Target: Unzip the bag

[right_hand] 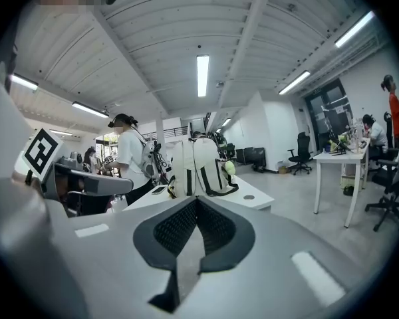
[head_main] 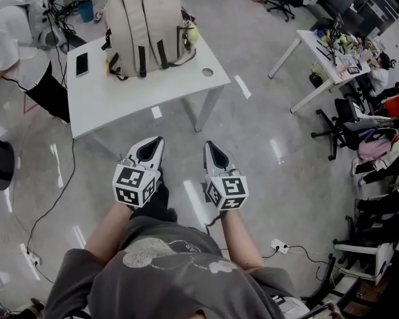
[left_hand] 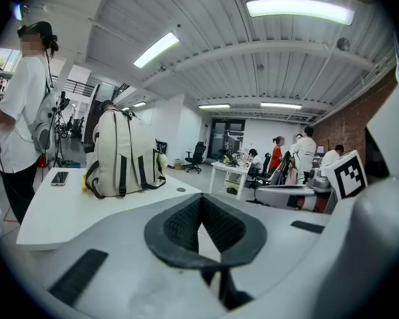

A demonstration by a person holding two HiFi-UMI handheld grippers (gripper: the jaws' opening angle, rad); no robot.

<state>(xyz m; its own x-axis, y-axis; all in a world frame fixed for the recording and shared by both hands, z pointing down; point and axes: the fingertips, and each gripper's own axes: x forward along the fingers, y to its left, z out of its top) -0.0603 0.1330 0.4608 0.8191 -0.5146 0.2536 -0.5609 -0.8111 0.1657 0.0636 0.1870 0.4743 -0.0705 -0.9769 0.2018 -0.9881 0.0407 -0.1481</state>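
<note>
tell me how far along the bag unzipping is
Nothing looks done yet: the backpack stands upright on the white table, apparently still closed. In hand: nothing. The left gripper and right gripper are both shut and empty, over the floor short of the table. Still to do: reach the backpack, take hold of its zip and draw it open.

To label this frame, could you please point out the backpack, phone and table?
backpack point(head_main: 146, 25), head view, middle of its beige panel
phone point(head_main: 82, 64), head view, middle of its dark face
table point(head_main: 130, 97), head view, bare top near front

1 bag point(head_main: 148, 28), 1 phone point(head_main: 82, 64), 2 tables point(head_main: 130, 95) point(head_main: 310, 44)
</note>
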